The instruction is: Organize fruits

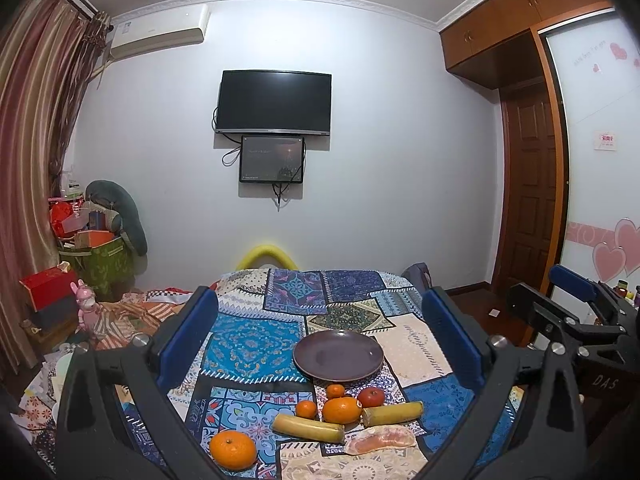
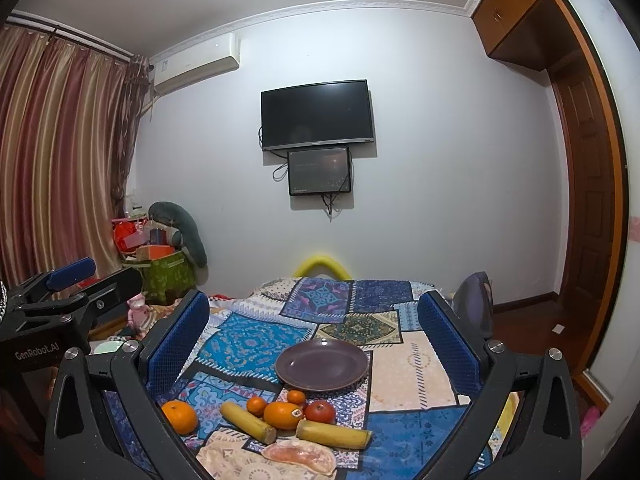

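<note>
Both the left gripper (image 1: 320, 336) and the right gripper (image 2: 314, 340) hover with jaws wide apart, holding nothing. On the patchwork cloth (image 1: 256, 344), the fruit lies just in front of a bare purple plate (image 1: 338, 355): oranges (image 1: 342, 410), two bananas (image 1: 308, 427), a red apple (image 1: 371, 397) and a pomelo wedge (image 1: 380, 439).
</note>
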A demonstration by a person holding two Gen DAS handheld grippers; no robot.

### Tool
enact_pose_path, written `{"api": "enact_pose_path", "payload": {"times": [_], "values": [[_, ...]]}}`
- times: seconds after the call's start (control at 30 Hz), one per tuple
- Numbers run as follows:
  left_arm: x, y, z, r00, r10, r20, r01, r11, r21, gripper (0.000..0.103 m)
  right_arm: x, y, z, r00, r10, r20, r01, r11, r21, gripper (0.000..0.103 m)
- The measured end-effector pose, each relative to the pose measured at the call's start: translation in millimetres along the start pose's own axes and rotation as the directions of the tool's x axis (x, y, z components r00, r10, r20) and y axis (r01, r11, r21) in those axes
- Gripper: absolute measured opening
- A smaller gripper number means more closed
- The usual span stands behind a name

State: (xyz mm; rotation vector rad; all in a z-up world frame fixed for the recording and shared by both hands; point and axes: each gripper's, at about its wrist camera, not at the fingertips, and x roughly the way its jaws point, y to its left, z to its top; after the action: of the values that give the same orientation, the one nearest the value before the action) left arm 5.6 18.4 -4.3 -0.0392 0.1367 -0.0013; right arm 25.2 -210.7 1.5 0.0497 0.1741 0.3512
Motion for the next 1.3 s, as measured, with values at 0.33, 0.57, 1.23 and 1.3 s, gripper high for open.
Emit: {"api": "enact_pose_path", "payload": {"times": [0.33,0.57,1.23,1.3], "values": [[5,-13,0,1.000,-0.001,0.003,0.001,1.000,0.008,0.103,0,-1,-3,1.000,0.003,0.004,-0.003,1.000,0.007,0.103],[4,-14,-1,1.000,-0.001,0.001,0.001,1.000,0.006,0.103,1,-2,-4,1.000,0.004,0.008,-0.004,1.000,0.009,0.103],[3,-17,-1,1.000,-0.006,-0.001,0.006,1.000,0.005,0.103,0,-3,-8,1.000,0.004,0.016,-0.004,1.000,0.018,0.103],[4,-17,-1,1.000,-0.006,-0.001,0.006,1.000,0.004,0.103,1,-3,-9,1.000,0.005,0.015,-0.006,1.000,0.020,0.103]]}}
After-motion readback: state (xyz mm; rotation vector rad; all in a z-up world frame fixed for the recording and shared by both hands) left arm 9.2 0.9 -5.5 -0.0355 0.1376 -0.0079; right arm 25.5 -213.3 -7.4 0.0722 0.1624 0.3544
